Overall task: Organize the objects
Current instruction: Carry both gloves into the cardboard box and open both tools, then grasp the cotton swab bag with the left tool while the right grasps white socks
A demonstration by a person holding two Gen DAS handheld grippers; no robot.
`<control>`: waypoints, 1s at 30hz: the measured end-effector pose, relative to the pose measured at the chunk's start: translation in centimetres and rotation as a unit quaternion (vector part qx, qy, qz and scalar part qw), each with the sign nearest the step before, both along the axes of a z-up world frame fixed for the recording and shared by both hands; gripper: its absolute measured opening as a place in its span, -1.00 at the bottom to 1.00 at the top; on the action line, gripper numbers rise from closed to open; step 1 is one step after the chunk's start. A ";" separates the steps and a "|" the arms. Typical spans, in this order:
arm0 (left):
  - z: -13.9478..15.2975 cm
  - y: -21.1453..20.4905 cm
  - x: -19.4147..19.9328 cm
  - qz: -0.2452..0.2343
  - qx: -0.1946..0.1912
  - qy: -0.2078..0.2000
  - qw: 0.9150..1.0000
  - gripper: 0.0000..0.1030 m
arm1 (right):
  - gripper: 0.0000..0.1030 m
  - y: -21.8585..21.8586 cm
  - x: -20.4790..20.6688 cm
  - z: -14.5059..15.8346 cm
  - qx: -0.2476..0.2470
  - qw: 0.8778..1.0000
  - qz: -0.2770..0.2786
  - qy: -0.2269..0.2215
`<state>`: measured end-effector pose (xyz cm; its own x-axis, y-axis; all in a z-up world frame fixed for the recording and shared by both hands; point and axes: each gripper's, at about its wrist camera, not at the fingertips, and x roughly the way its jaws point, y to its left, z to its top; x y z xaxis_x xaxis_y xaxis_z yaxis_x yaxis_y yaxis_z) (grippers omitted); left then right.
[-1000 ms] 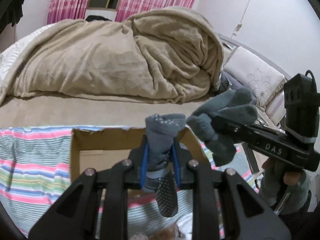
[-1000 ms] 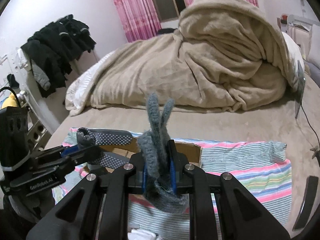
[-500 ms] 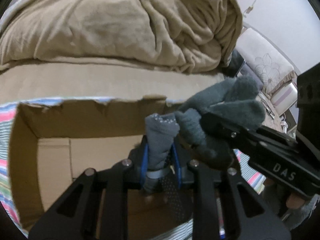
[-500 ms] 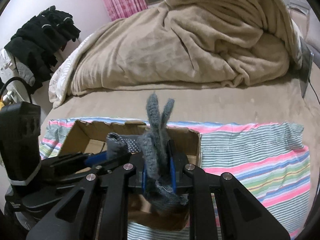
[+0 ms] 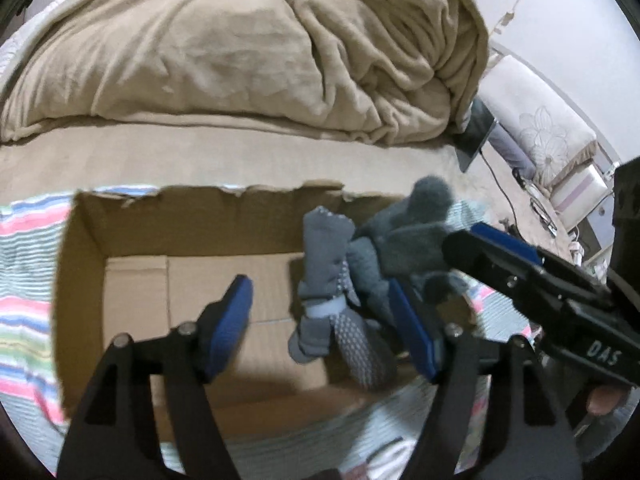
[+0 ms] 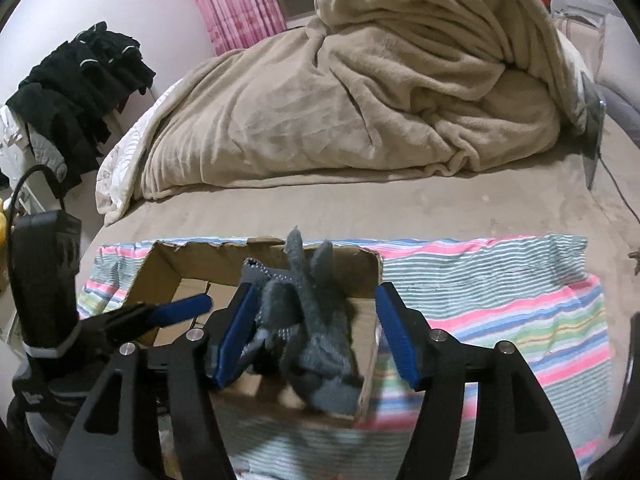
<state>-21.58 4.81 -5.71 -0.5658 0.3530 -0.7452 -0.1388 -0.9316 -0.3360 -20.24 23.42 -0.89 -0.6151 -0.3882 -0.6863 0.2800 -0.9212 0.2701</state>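
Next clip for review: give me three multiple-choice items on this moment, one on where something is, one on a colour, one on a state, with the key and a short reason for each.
1. Where is the grey dotted sock?
A. over the open cardboard box
B. on the beige blanket
C. on the pile of black clothes

2. What colour are the gripper pads?
A. red
B. blue
C. yellow

3. How does the left gripper stand?
A. clamped tight on the sock
B. jaws apart, pads not pressing on the sock
C. shut on the box wall

Key: 1 A, the sock shows inside the box outline, beside the fuzzy grey sock. 2 B, blue pads show on both grippers. 3 B, its jaws are opening and a gap shows on the sock's left side; the right gripper is opening likewise.
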 end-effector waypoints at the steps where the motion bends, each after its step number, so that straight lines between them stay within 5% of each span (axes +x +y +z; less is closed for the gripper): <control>1: 0.4 -0.2 0.4 0.003 -0.001 0.003 1.000 0.44 | 0.26 0.1 0.3 0.2 0.001 1.000 -0.001 0.001; 17: 5.3 -5.2 9.8 0.042 -0.007 0.048 0.998 0.54 | 0.28 -0.4 7.5 3.4 0.009 1.000 0.010 0.021; 30: 3.3 -7.2 15.1 0.066 -0.007 0.027 0.997 0.55 | 0.28 -0.9 11.6 2.3 0.022 0.999 0.026 0.004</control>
<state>-6.47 -2.37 -2.40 -0.6453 0.2629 -0.7173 -0.0323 -0.9475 -0.3181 -8.62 22.50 1.40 -0.5997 -0.3896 -0.6990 0.3299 -0.9162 0.2277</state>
